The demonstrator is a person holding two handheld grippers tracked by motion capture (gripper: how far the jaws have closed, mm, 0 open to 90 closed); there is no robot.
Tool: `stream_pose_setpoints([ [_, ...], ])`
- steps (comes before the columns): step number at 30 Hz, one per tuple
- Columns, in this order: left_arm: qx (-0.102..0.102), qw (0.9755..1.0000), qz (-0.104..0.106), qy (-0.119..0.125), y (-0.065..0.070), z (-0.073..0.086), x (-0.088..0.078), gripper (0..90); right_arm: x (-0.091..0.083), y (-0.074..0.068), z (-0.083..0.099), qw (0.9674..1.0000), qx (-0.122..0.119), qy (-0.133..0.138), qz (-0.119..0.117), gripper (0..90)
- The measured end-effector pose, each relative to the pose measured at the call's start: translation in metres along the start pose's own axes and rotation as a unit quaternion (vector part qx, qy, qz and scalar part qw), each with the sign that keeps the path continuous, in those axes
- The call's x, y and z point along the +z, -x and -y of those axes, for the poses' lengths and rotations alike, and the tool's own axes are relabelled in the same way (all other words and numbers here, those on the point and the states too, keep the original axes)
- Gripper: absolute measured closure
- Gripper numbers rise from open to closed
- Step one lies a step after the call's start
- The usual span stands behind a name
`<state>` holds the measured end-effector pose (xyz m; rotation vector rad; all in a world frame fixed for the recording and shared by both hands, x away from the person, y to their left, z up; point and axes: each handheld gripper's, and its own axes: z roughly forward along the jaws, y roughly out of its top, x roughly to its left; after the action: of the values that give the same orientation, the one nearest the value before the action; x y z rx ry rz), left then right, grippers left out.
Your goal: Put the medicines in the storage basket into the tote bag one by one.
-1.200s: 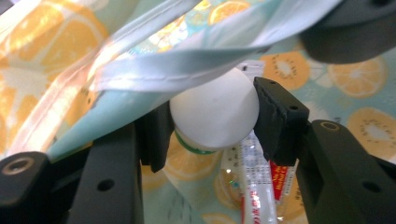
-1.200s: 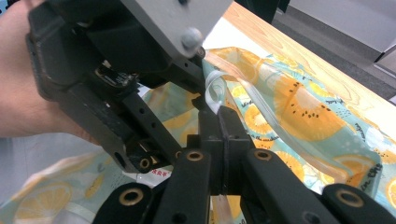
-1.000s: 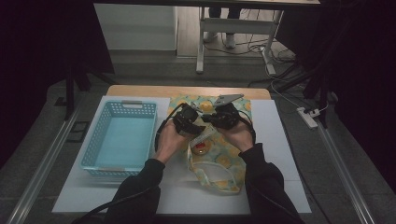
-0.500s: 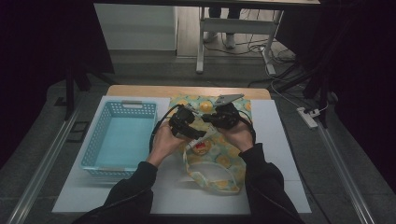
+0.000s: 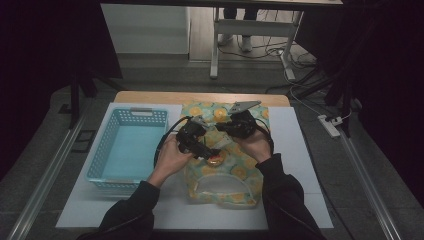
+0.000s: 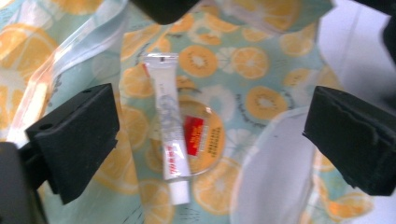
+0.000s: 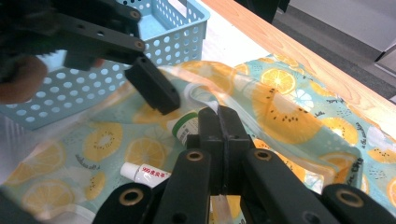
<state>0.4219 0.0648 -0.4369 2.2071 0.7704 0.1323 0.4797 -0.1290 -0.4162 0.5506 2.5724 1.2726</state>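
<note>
A pouch point(image 5: 235, 172) printed with orange slices lies on the white mat, its clear flap lifted. My right gripper point(image 5: 226, 132) is shut on that clear flap point(image 7: 261, 105) and holds it up; the jaws point(image 7: 218, 116) are pressed together. My left gripper point(image 5: 204, 149) hovers over the pouch's mouth. Its jaws have just been opening and now stand wide apart with nothing between them point(image 6: 210, 126). Below them a white tube point(image 6: 170, 135) lies across a round orange tin point(image 6: 201, 140) in the pouch. A green-and-white bottle point(image 7: 186, 128) lies deeper inside.
A light blue perforated basket point(image 5: 127, 150) stands on the mat left of the pouch, close to my left hand. The white mat point(image 5: 295, 165) extends to the right of the pouch. The wooden table edge point(image 5: 200, 97) runs behind it.
The left gripper's jaws have spread wide, and the left hand has drawn a little left and up from the pouch. The right gripper has kept still on the flap.
</note>
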Motion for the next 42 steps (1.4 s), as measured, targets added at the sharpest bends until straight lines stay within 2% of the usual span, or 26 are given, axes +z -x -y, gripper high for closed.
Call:
stream_pose_setpoints([
  [11,0.006,0.9985,0.044,0.031,0.015,0.013,-0.014,0.0,0.0,-0.001,0.0,1.0,-0.003,0.0,0.0,90.0],
  [22,0.032,0.9981,0.036,0.038,0.034,0.029,-0.021,0.5,0.0,-0.003,-0.001,1.0,-0.005,0.001,0.0,90.0],
  [29,0.031,0.998,0.034,0.043,0.042,0.04,-0.023,0.0,0.0,-0.003,-0.001,1.0,-0.008,0.001,0.0,90.0],
  [36,0.028,0.9987,0.036,0.023,0.047,0.049,-0.017,0.0,-0.001,-0.005,-0.001,1.0,-0.006,0.0,0.0,90.0],
  [42,0.023,0.9989,0.04,0.002,0.051,0.053,-0.004,0.0,-0.001,-0.006,-0.001,1.0,-0.007,0.001,-0.001,90.0],
])
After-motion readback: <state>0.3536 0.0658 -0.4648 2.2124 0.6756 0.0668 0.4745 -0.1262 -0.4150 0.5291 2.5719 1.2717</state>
